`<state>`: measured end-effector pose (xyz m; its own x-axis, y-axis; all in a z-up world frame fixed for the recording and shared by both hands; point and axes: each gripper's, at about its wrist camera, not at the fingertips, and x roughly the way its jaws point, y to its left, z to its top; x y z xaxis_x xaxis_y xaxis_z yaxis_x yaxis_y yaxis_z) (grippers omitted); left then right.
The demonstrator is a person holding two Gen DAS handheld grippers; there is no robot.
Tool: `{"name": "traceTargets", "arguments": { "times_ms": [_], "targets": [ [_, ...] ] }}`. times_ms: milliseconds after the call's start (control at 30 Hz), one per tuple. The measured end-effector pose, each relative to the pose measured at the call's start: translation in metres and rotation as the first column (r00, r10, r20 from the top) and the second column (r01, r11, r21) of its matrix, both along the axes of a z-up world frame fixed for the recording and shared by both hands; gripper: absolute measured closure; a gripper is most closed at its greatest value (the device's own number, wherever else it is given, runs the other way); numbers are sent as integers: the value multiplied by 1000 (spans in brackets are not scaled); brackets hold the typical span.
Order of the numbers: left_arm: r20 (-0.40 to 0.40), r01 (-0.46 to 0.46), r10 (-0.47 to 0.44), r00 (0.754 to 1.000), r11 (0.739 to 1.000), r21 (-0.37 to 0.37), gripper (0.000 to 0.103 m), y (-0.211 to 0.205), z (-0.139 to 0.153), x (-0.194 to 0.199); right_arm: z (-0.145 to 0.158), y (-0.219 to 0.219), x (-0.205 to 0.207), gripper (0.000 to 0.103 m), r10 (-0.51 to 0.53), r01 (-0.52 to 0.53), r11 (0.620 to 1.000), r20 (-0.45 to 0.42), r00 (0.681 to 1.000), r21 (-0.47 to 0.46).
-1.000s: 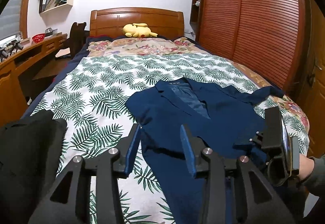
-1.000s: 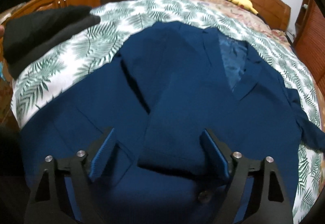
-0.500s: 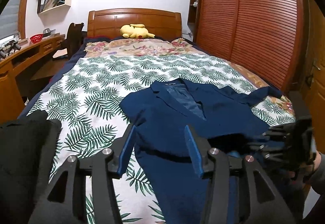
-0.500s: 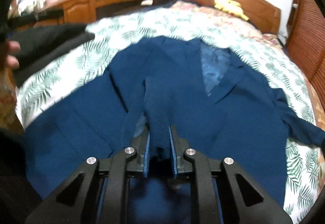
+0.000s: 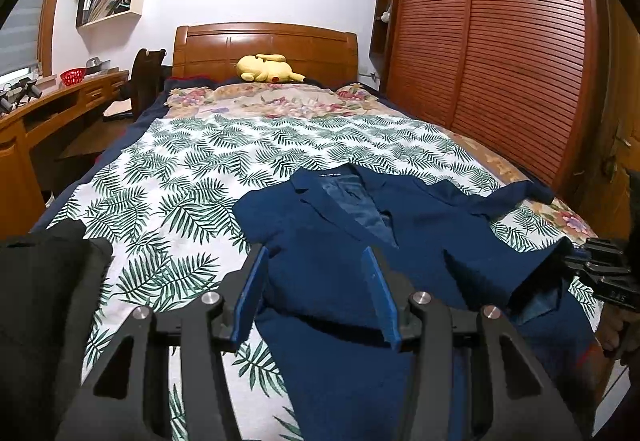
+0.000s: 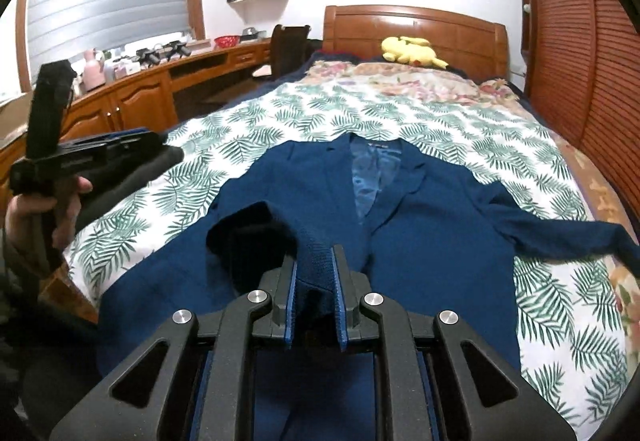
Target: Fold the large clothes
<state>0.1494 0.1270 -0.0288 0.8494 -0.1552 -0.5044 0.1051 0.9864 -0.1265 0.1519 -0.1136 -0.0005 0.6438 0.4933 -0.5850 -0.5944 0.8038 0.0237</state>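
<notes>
Bed [image 5: 132, 161] with a palm-leaf sheet [image 5: 224, 161], and a few things lying on it

A navy jacket [image 5: 404, 225] is spread face-up across the near half, collar toward the wooden headboard [image 5: 264, 45], one sleeve [image 6: 560, 233] stretched out toward the wardrobe side. A dark garment [image 5: 44, 281] sits at the near left edge of the sheet. Up top there's a floral blanket [image 5: 280, 101], with a yellow plush toy [image 5: 266, 68] lying right against the headboard.

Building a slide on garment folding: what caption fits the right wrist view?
Right gripper clamps a lifted fold of the navy blazer spread on the palm-print bedspread.
</notes>
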Motion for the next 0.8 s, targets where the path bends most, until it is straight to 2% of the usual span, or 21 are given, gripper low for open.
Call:
{"name": "traceTargets", "arguments": {
  "times_ms": [167, 433, 600, 667, 733, 800],
  "targets": [
    [-6, 0, 0, 1000, 1000, -3, 54, -6, -2, 4, -10, -11, -2, 90, -40, 40, 998, -1, 999, -38],
    [-17, 11, -11, 1000, 1000, 15, 54, -16, -5, 8, -13, -49, -9, 93, -172, 172, 985, 17, 985, 3],
    [-19, 7, -6, 1000, 1000, 27, 54, -24, -9, 8, -42, -57, -6, 91, -186, 182, 981, -68, 980, -73],
    [-27, 12, -11, 1000, 1000, 23, 54, -28, -12, 6, -52, -52, -13, 81, -173, 164, 979, -62, 983, -120],
    [-37, 19, -18, 999, 1000, 22, 54, -33, -15, 5, -57, -50, -15, 58, -159, 148, 980, -75, 984, -130],
    [-45, 27, -25, 999, 999, 33, 54, -40, -19, 2, -57, -50, -18, 49, -148, 138, 981, -72, 986, -135]
  ]
}}
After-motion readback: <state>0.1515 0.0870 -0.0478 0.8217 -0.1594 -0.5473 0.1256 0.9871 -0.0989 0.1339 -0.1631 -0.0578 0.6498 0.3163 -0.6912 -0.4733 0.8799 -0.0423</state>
